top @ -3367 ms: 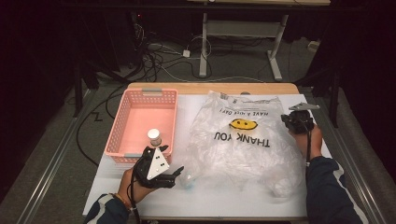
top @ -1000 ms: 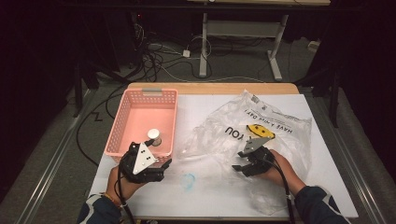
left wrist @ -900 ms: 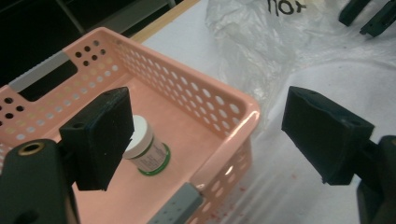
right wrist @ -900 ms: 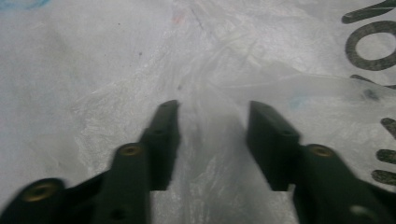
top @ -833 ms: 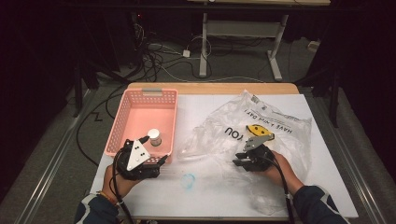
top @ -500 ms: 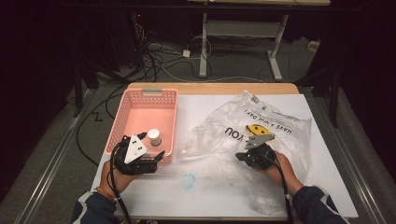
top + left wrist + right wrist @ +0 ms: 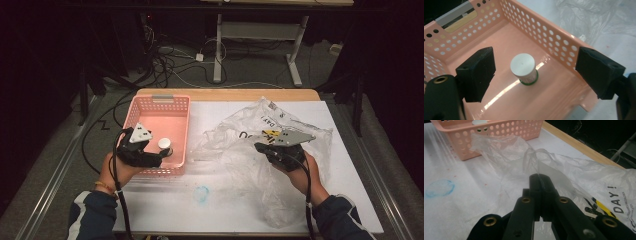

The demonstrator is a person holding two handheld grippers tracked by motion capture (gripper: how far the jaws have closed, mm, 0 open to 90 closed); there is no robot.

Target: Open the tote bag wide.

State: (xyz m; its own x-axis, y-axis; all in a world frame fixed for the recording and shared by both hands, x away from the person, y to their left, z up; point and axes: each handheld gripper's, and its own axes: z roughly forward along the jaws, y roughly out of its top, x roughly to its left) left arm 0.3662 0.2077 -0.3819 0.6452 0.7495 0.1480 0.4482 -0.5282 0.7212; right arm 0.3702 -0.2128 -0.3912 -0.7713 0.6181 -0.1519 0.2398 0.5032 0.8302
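Small white-capped bottle (image 7: 523, 68) stood upright on the floor of the pink basket (image 7: 150, 107), toward the basket's near end; green band visible at its base. Basket sat on the left part of the white table (image 7: 210, 210), its far end near the wooden table edge.

Left gripper (image 7: 150, 157) was held over the near end of the basket, jaws spread wide, nothing between them. In the left gripper view the bottle lay between the two jaws but below them, touching neither; the right-hand jaw in that view hung over the basket's side wall.

Clear plastic bag (image 7: 280, 165) lay crumpled right of the basket, black lettering and a yellow mark on it. Right gripper (image 7: 539, 178) was closed on a fold of the bag, the film pinched and lifted into a peak above the jaw tips.

Faint blue ring stain (image 7: 202, 193) on the table, between the two hands.
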